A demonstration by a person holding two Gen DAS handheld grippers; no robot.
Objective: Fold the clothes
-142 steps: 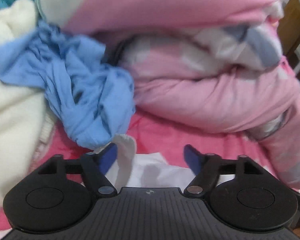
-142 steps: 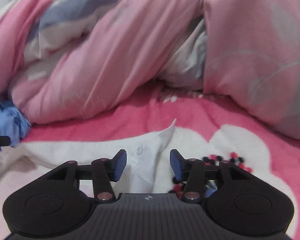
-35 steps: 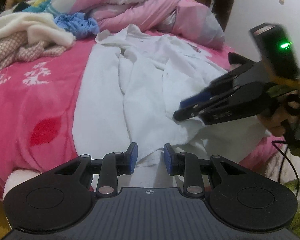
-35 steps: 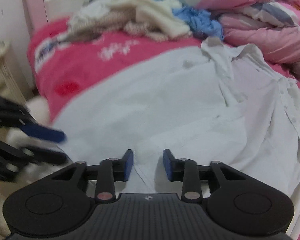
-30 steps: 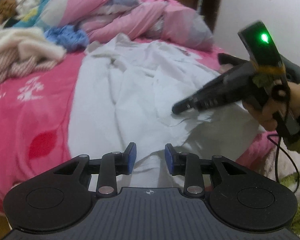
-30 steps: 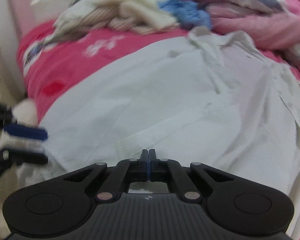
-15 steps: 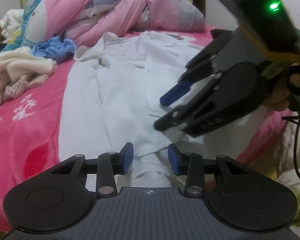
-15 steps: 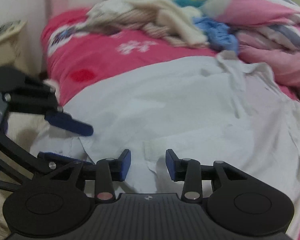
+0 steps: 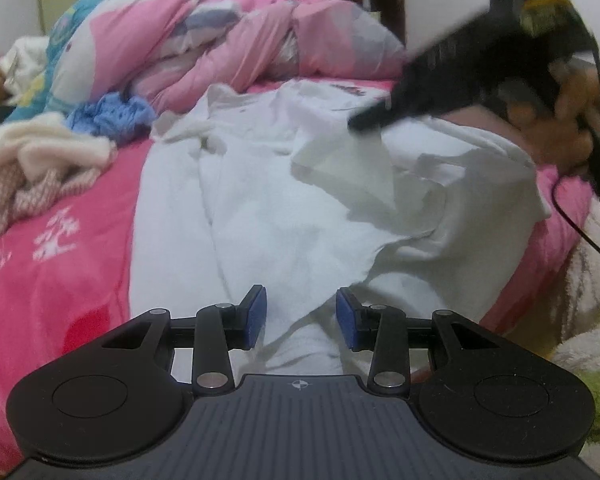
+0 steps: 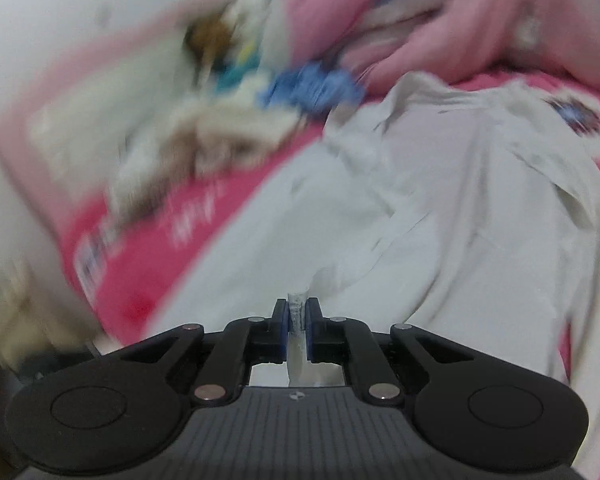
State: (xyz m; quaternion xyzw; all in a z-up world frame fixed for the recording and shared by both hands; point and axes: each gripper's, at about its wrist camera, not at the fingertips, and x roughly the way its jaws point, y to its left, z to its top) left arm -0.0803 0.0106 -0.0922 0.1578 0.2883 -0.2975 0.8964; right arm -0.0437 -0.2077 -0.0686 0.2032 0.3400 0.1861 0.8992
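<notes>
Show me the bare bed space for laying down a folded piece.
Free: the pink bedsheet strip between the white shirt and the bed's left edge. Crowded: cream and blue clothes at its far end, the pink quilt behind; the shirt covers the rest.

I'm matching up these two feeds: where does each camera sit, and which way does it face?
Left wrist: on the open left gripper, low at the bed's edge, facing up the white shirt; the person's hand holds the right gripper.
Right wrist: on the right gripper, shut on the shirt, facing the blurred pile.
Shared: shirt, blue cloth, pink duvet.
</notes>
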